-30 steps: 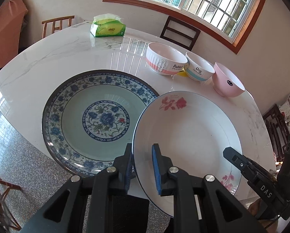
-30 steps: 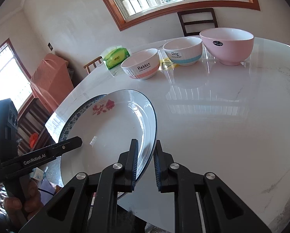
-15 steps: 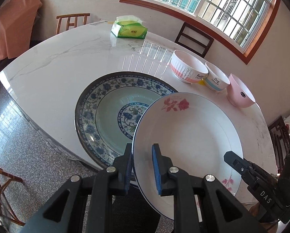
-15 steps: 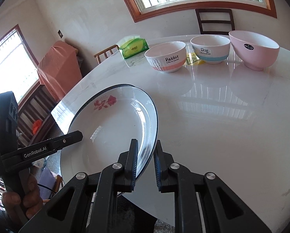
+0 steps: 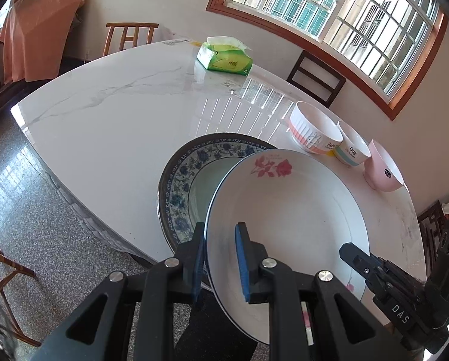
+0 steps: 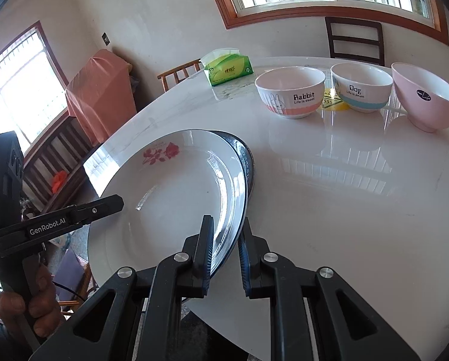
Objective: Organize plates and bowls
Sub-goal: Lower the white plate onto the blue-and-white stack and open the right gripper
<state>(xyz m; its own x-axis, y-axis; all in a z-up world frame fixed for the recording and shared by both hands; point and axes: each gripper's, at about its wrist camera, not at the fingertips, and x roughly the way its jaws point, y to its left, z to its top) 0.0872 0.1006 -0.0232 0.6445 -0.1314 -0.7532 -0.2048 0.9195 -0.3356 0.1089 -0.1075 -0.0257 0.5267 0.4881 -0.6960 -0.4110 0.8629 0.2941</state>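
Observation:
A white plate with a red rose [image 5: 290, 210] [image 6: 170, 198] hangs above the table, gripped at opposite rims. My left gripper [image 5: 220, 258] is shut on its near-left rim; my right gripper [image 6: 226, 248] is shut on its right rim. Under it lies a larger blue-patterned plate [image 5: 179, 186] [image 6: 250, 162] on the table, mostly covered by the white one. Three bowls stand in a row beyond: the Rabbit bowl [image 5: 313, 134] [image 6: 290, 93], the Dog bowl [image 5: 352, 149] [image 6: 361, 88] and a pink bowl [image 5: 380, 170] [image 6: 429, 99].
A green tissue pack [image 5: 224, 58] [image 6: 227, 67] sits at the far side of the white marble table [image 5: 110, 114] [image 6: 359, 195]. Chairs [image 5: 316, 78] stand around it under the window. The blue plate lies near the table's front edge, with floor below.
Both grippers have carried the white plate leftwards, so it now covers much more of the blue-patterned plate. Both grips are unchanged.

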